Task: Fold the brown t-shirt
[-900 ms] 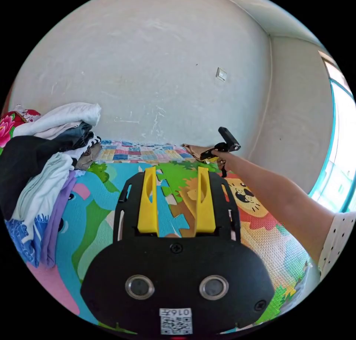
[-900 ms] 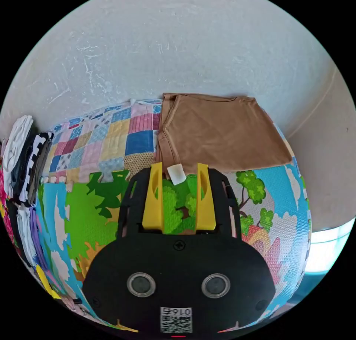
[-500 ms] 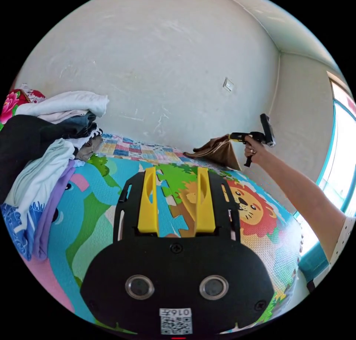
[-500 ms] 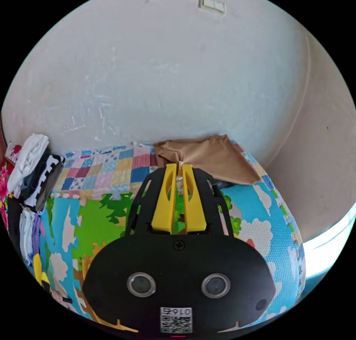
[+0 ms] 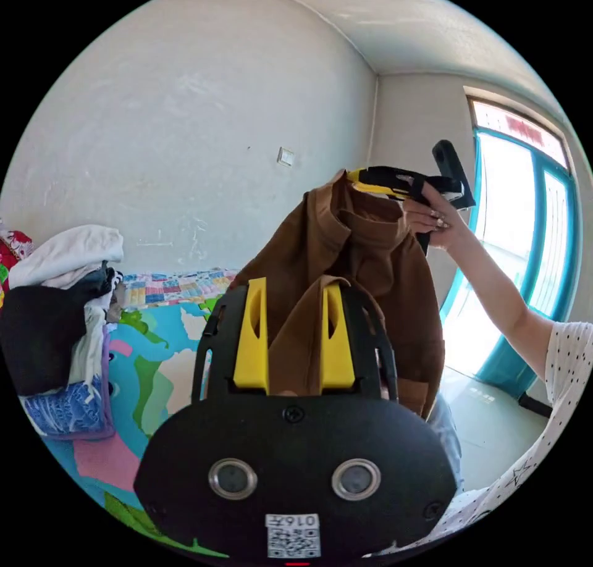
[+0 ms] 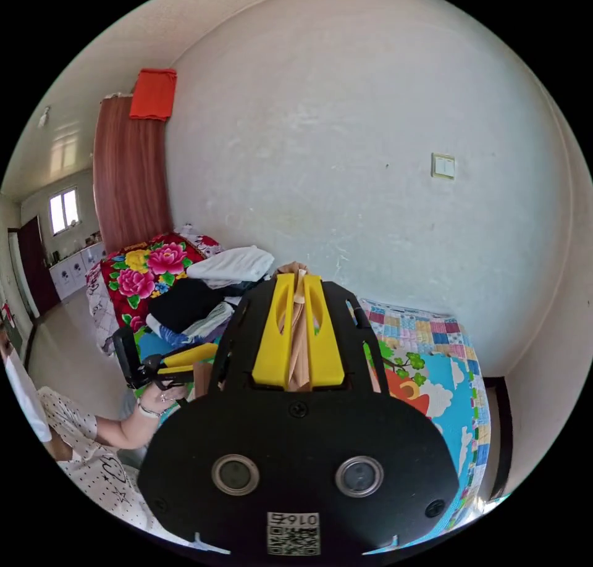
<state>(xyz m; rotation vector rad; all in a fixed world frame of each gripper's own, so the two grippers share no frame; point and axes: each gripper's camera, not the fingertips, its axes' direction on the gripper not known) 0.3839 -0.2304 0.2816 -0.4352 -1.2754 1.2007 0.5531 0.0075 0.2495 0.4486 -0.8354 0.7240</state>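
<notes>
- Two grippers have cloth between their yellow jaws: the right gripper (image 6: 299, 335), raised high, has its jaws nearly together and pinching a bunched fold of the brown t-shirt (image 5: 364, 270).
- The left gripper (image 5: 290, 338) has its jaws apart with a hanging fold of the same shirt lying between them; whether both jaws press on the cloth I cannot tell.
- The t-shirt hangs in the air from the right gripper's pinch, off the mat, draping down in front of the left gripper view with loose creases.
- The step in hand looks like getting the shirt opened out for folding. To do it well, the left gripper should close firmly on an edge or shoulder well apart from the right pinch, so the cloth spreads flat between them rather than staying bunched.
- Then both should lower it evenly onto a bare part of the play mat (image 5: 154, 357), keeping away from the heap.
- The mat is bright with cartoon animals and trees; a patchwork quilt (image 6: 420, 332) lies along its far edge against the pale wall (image 6: 346, 159).
- A pile of clothes (image 5: 62, 307) sits at the mat's side, a flowered blanket (image 6: 145, 270) beyond it.
- A window (image 5: 525, 252) lights the room's corner.
</notes>
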